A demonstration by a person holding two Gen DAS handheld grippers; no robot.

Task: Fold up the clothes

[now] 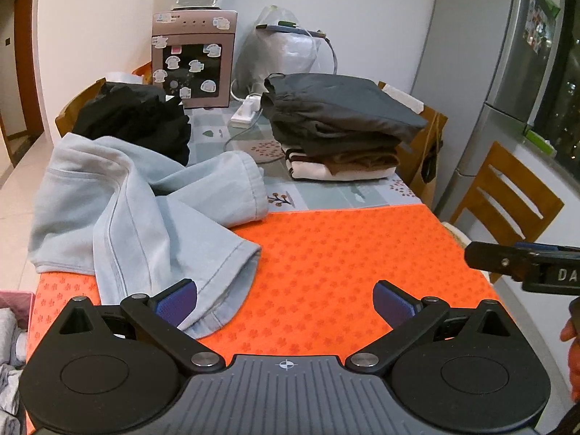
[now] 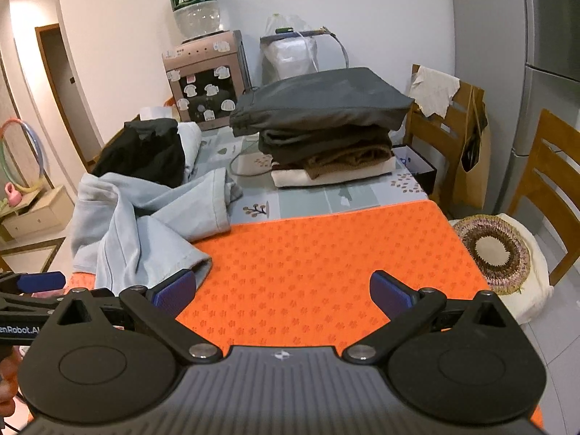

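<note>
Landmark for all positions: the orange mat (image 1: 344, 253), which covers the near end of the table.

Left gripper (image 1: 285, 299): jaws spread wide, nothing between the pads. It hovers over the near edge of the mat, with its left pad (image 1: 179, 299) just beside the nearest trouser hem. Right gripper (image 2: 282, 290): jaws equally wide, nothing held, above the near edge of the mat toward its right half.

Work item: the light blue jeans (image 1: 119, 210) lie crumpled on the mat's left side, one leg hem (image 1: 232, 282) resting on the mat, the other leg running off the mat's far-left corner onto the patterned tablecloth (image 1: 326, 192).

Step in hand, as judged: acquire the jeans and spread them flat on the mat before folding.
1. Close the left gripper on the near hem through both cloth layers, not on a single ply.
2. Bring the right gripper to the second leg or the waistband; avoid the loose middle folds.
3. Draw the garment toward the mat's centre, keeping tension even so that seams align.

Beyond the mat's far edge: a stack of folded clothes (image 1: 340, 130) to the right, a black garment heap (image 1: 137, 119) to the left. Keep the jeans clear of both.
</note>
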